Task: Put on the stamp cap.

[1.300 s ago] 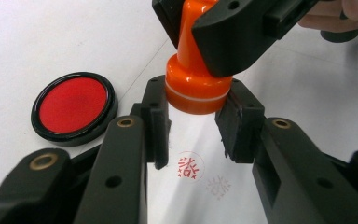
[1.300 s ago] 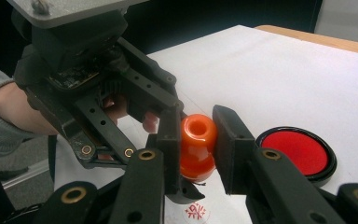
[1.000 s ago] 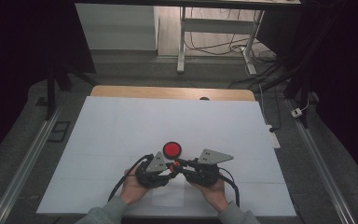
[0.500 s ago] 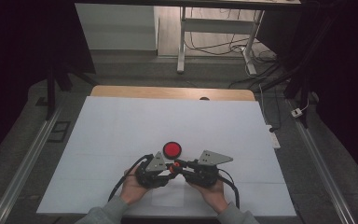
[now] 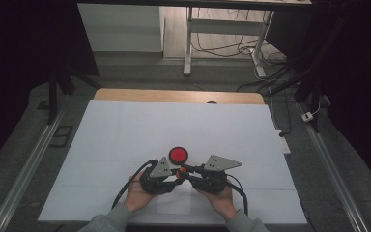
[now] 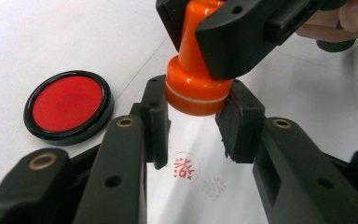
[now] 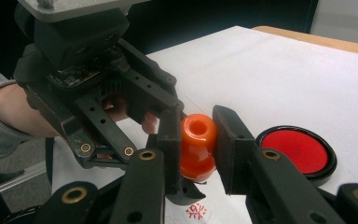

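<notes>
Two pairs of tongs meet on one orange stamp [image 6: 196,88], which we hold just above the white sheet [image 5: 125,130] at the near middle of the worktop [image 5: 178,95]. Our left tongs [image 6: 193,123] clench on the stamp's wide base, one pad on each side, while our right tongs [image 7: 196,140] clench on its narrower handle. In the high view both hands come in from the near edge, the left hand [image 5: 137,195] and the right hand [image 5: 220,198] angled inward so that the jaw tips meet over the stamp, each gripper topped by a grey three-cornered plate and trailing a black cable.

From the left gripper view we see the stamp's base hanging clear of the paper, and below it a sharp red imprint [image 6: 185,167] with a fainter imprint [image 6: 213,187] just beside it. From the right gripper view we look along the handle to its hollow end, with a grey sleeve behind the left gripper. A round red ink pad [image 5: 178,154] in a black rim lies on the sheet just beyond the tongs.

Beyond the sheet, the worktop's wooden far edge shows. Farther off the room is dim, with metal rails [image 5: 24,169] along both sides, a table frame [image 5: 188,43] and loose cables [image 5: 222,48] on the floor.
</notes>
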Demonstrator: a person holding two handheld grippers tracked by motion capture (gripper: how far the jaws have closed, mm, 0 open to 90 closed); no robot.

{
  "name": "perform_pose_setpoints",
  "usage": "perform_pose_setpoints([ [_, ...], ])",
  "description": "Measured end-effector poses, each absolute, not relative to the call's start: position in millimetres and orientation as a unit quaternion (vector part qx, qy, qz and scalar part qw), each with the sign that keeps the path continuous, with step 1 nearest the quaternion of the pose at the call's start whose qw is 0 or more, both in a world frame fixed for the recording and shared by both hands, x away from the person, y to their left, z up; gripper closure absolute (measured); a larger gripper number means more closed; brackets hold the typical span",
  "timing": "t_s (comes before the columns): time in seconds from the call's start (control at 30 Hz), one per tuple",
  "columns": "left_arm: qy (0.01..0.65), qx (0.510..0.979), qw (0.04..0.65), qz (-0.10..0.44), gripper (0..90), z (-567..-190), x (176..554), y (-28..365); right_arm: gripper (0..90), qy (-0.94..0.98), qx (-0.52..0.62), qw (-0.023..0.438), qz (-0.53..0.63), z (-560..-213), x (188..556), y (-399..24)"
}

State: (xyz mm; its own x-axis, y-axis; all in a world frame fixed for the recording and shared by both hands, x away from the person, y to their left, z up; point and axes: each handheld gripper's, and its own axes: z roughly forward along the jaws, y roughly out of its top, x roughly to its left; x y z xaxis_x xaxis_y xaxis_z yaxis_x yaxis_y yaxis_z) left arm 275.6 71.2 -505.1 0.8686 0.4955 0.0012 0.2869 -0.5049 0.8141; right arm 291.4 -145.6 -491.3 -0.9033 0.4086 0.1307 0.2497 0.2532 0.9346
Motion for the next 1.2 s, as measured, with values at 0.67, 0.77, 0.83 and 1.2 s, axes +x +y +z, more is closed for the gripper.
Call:
perform_pose_setpoints([
  [0.67, 0.231, 0.861, 0.437, 0.121, 58.8, -507.0, 276.4, 69.6, 72.4, 0.786, 0.21, 0.075, 0.577, -490.2, 292.6, -147.6],
  [0.77, 0.233, 0.862, 0.434, 0.118, 55.3, -507.5, 276.9, 69.3, 72.3, 0.785, 0.21, 0.076, 0.577, -490.3, 293.0, -148.1],
  [0.83, 0.236, 0.863, 0.432, 0.118, 51.7, -507.6, 277.5, 69.6, 72.3, 0.786, 0.209, 0.076, 0.577, -490.4, 293.0, -148.0],
  [1.2, 0.26, 0.863, 0.421, 0.107, 29.6, -505.4, 278.1, 79.9, 72.3, 0.783, 0.214, 0.082, 0.578, -488.7, 294.8, -151.8],
])
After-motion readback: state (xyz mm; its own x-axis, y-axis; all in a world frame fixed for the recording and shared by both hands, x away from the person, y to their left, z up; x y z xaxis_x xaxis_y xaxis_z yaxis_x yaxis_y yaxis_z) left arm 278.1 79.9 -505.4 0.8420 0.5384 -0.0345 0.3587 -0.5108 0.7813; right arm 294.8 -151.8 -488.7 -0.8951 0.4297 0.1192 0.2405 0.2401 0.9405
